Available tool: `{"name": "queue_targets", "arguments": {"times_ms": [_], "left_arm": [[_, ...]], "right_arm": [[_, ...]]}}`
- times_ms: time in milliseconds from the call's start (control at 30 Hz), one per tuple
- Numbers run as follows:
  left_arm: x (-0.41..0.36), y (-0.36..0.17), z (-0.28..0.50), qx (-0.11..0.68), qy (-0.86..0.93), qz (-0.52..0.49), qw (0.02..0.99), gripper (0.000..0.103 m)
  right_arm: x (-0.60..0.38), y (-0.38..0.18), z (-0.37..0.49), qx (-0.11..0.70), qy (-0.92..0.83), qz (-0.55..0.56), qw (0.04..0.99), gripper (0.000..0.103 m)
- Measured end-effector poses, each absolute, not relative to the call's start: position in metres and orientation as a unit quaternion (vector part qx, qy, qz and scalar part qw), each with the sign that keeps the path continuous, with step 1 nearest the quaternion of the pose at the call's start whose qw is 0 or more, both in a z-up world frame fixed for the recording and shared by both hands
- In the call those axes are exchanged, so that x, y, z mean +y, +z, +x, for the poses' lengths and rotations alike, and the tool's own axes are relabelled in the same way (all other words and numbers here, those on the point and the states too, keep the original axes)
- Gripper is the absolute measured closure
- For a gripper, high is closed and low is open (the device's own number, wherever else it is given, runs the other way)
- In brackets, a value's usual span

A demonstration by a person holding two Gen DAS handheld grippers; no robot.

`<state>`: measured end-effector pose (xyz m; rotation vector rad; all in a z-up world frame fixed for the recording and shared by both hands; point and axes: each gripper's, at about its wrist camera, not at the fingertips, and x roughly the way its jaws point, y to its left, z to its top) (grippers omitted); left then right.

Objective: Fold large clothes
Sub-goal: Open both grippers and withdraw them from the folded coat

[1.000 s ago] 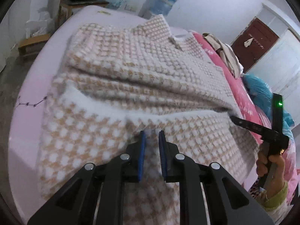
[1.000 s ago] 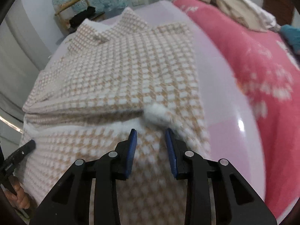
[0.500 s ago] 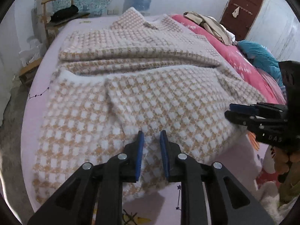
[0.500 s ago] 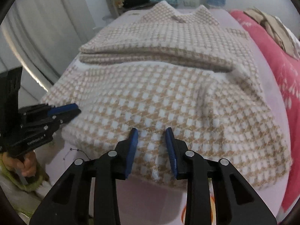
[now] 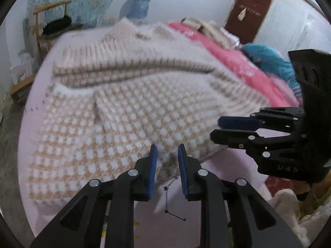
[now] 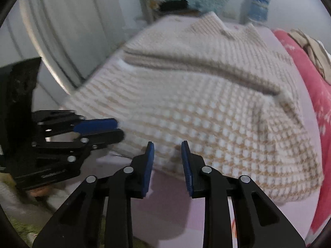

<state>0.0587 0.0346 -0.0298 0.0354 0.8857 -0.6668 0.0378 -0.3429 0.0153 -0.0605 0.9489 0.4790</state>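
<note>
The big fuzzy sweater (image 5: 132, 111) lies flat on the bed (image 5: 43, 76), tan and white checks all over, with one part folded across its middle like a thick band. Its collar points to the far wall and its bottom hem lies near the bed's front edge, where a strip of bare pink sheet shows. More sheet is bare on the left side, and past that edge the floor drops away. On the other side a pink blanket (image 5: 238, 60) runs right along the sweater, so there is little room there. The left gripper (image 5: 167, 155) hangs just over the hem near the middle; its blue pads are a small way apart and opening, and no cloth is pinched between them. The right gripper (image 6: 167, 152) sits beside it over the same hem, pads a bit apart and closing, with nothing squeezed between them either. The pictures are blurry. Beyond the bed stand a wooden chair (image 5: 49, 20), a blue water jug (image 5: 138, 6) and a brown door (image 5: 248, 14).
</note>
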Motion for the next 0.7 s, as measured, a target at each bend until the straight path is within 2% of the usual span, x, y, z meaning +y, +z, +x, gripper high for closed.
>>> {"name": "queue_targets", "arguments": {"times_ms": [100,167,333,433,500,600,700], "left_arm": [[0.039,-0.041,0.056,0.435,-0.300,0.032,0.848,0.078],[0.044,-0.052,0.063,0.440,-0.301,0.007,0.846,0.078],[0.075,-0.029,0.057,0.418,-0.267,-0.017,0.868,0.077],[0.092,-0.054,0.070,0.451,-0.237,-0.044,0.859,0.075],[0.098,-0.061,0.069,0.446,-0.242,-0.063,0.859,0.075],[0.101,-0.043,0.061,0.433,-0.225,-0.038,0.872,0.075],[0.114,-0.043,0.063,0.422,-0.195,-0.040,0.884,0.070]], "right_arm": [[-0.333,0.006,0.037,0.459,0.244,-0.029,0.854,0.078],[-0.328,-0.013,0.037,0.461,0.233,-0.052,0.855,0.078],[-0.344,0.013,0.021,0.442,0.203,-0.063,0.871,0.080],[-0.357,-0.006,0.026,0.462,0.181,-0.042,0.867,0.080],[-0.362,-0.009,0.025,0.452,0.189,-0.026,0.871,0.080],[-0.370,0.005,0.022,0.455,0.178,-0.024,0.872,0.081],[-0.402,0.010,0.013,0.443,0.129,-0.007,0.887,0.081]]}}
